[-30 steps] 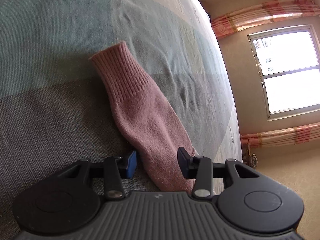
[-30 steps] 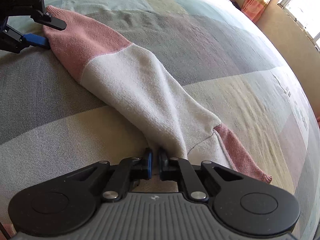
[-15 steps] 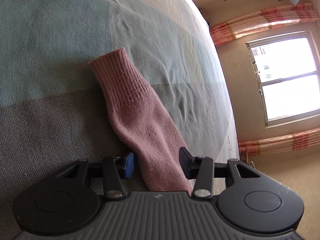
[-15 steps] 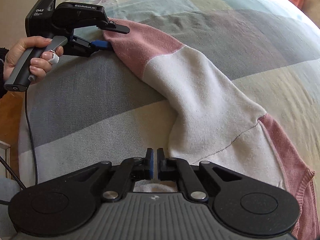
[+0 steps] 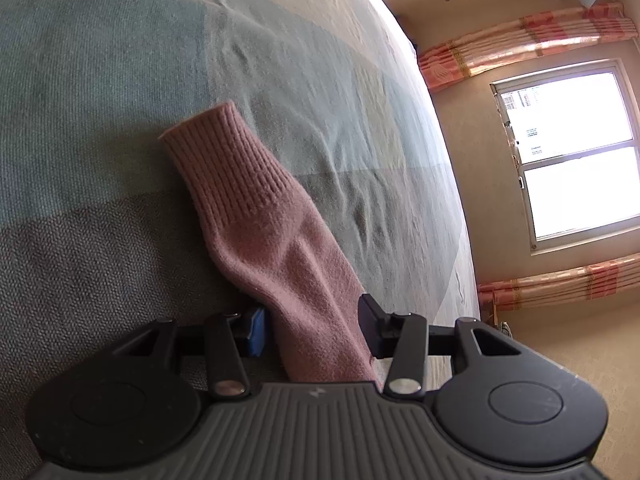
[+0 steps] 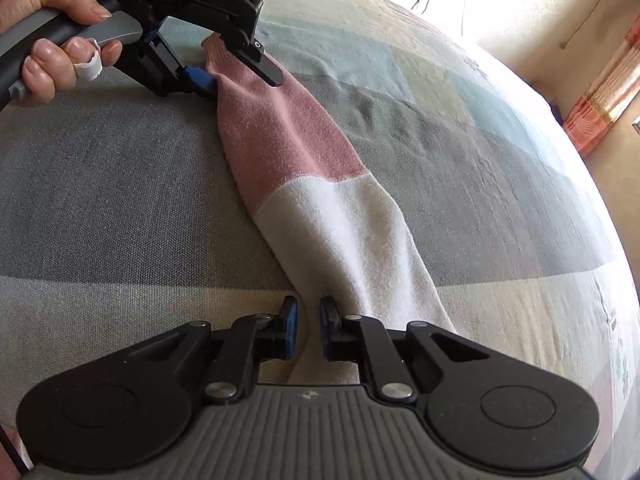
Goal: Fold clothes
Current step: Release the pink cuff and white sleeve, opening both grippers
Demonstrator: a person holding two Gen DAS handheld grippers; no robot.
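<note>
Right wrist view: nearest the lens, the right gripper (image 6: 308, 328) is seen with its jaws opening, a narrow gap showing between the blue pads, and only the edge of the sweater's white sleeve section (image 6: 352, 240) lies at that gap; whether cloth is pinched cannot be told. The pink and white sweater (image 6: 304, 184) is laid stretched out on the patchwork bedspread (image 6: 120, 200), running away from the right gripper toward the left gripper (image 6: 240, 76). Beyond the white section, the pink sleeve part (image 6: 280, 128) is straddled by the left gripper, one finger lying over the cloth and the blue pad at its other side. That gripper's handle is held by a hand (image 6: 60, 44) past the sleeve.

From the left wrist view, the left gripper (image 5: 310, 330) is seen closed on the pink sleeve (image 5: 304, 280), and the ribbed cuff (image 5: 224, 160) is laid flat farther out. Far beyond the sweater, a window (image 5: 572, 152) is framed by striped curtains (image 5: 528, 40).
</note>
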